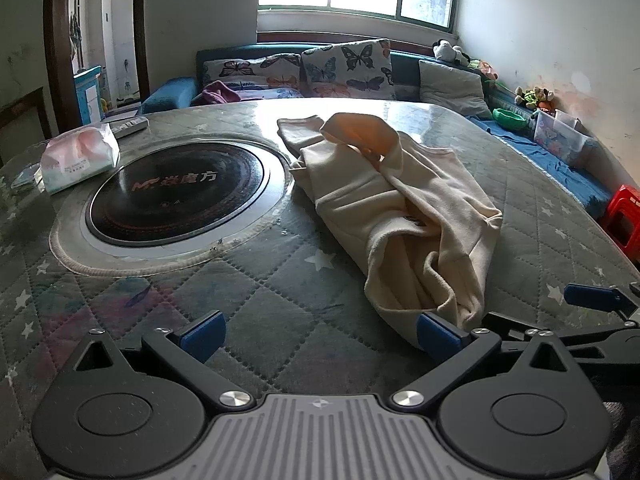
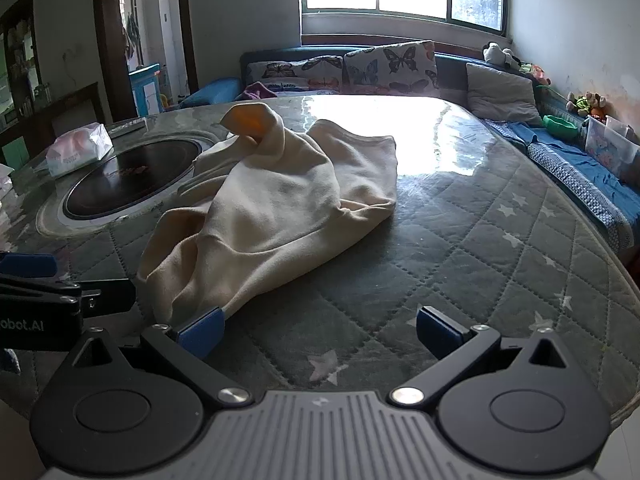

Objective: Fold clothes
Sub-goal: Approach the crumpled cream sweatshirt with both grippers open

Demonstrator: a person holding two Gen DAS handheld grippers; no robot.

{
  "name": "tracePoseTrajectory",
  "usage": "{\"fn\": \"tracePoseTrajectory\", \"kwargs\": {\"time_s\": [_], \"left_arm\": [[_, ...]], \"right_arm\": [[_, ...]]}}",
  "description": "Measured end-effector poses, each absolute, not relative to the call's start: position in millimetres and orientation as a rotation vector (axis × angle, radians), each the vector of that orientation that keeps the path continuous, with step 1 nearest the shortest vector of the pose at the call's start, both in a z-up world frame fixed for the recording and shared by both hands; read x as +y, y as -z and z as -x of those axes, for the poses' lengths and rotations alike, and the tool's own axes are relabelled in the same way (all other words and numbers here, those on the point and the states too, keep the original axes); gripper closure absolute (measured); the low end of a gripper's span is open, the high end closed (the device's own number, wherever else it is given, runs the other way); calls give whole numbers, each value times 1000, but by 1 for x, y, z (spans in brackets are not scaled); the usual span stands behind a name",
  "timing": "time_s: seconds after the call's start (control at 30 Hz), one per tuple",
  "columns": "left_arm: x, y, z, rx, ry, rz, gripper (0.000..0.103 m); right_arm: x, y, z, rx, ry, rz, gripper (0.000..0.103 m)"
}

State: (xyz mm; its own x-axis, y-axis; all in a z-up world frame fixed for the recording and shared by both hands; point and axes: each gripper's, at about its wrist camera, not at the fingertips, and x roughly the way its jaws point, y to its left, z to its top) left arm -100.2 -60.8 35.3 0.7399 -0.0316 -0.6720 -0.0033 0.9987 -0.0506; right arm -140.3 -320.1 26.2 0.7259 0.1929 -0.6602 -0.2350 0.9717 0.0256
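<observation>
A cream hooded garment (image 1: 392, 208) with an orange-lined hood (image 1: 360, 132) lies crumpled on the quilted table cover (image 1: 280, 280). It also shows in the right wrist view (image 2: 280, 208). My left gripper (image 1: 320, 338) is open and empty, with its right fingertip (image 1: 438, 334) at the garment's near hem. My right gripper (image 2: 318, 334) is open and empty, with its left fingertip (image 2: 202, 332) at the garment's near edge. The right gripper's blue pad (image 1: 592, 298) shows at the right of the left wrist view.
A round black induction hob (image 1: 176, 196) is set in the table left of the garment. A tissue pack (image 1: 80, 158) and a remote (image 1: 128, 125) lie at the far left. A sofa with butterfly cushions (image 1: 348, 68) stands behind, and a red stool (image 1: 624, 216) at the right.
</observation>
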Motion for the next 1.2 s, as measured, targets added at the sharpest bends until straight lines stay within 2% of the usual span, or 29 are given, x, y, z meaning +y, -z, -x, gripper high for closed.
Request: {"fn": "tracePoseTrajectory", "kwargs": {"time_s": [0.8, 1.2], "left_arm": [[-49, -41, 71, 754, 21, 81, 0], [-38, -45, 40, 737, -1, 74, 1]], "right_arm": [[-313, -29, 108, 739, -257, 68, 0], [-314, -45, 65, 719, -340, 72, 1]]}}
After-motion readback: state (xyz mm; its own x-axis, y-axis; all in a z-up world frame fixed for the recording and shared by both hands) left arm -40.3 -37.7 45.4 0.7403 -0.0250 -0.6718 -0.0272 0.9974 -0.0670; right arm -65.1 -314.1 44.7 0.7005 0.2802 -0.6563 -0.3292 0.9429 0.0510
